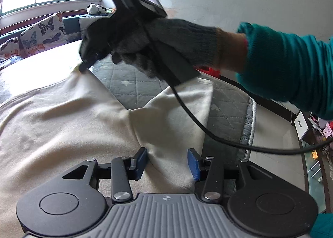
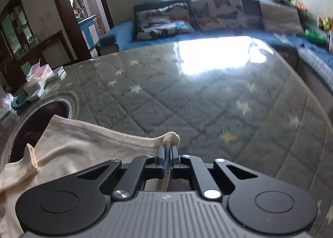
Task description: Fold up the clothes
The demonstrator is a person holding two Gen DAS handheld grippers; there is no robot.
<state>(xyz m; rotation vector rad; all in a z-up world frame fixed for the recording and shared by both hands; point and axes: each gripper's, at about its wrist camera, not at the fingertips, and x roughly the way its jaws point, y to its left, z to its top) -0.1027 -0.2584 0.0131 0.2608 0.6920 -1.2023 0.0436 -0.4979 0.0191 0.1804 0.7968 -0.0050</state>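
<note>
A cream garment (image 1: 68,121) lies spread on a grey quilted cover (image 1: 133,81). My left gripper (image 1: 167,164) is open, its blue pads on either side of a raised fold near the sleeve (image 1: 179,109). My right gripper (image 1: 84,67), held in a gloved hand (image 1: 166,40), is pinching the garment's far edge. In the right wrist view my right gripper (image 2: 167,150) is shut on a bunched corner of the cream garment (image 2: 79,140), lifted above the quilted cover (image 2: 208,96).
A black cable (image 1: 208,131) hangs from the right gripper across the sleeve. A round metal basin (image 2: 37,121) sits at the cover's left edge. Butterfly cushions (image 2: 218,9) lie on a blue sofa beyond. Boxes and clutter (image 2: 35,84) stand at left.
</note>
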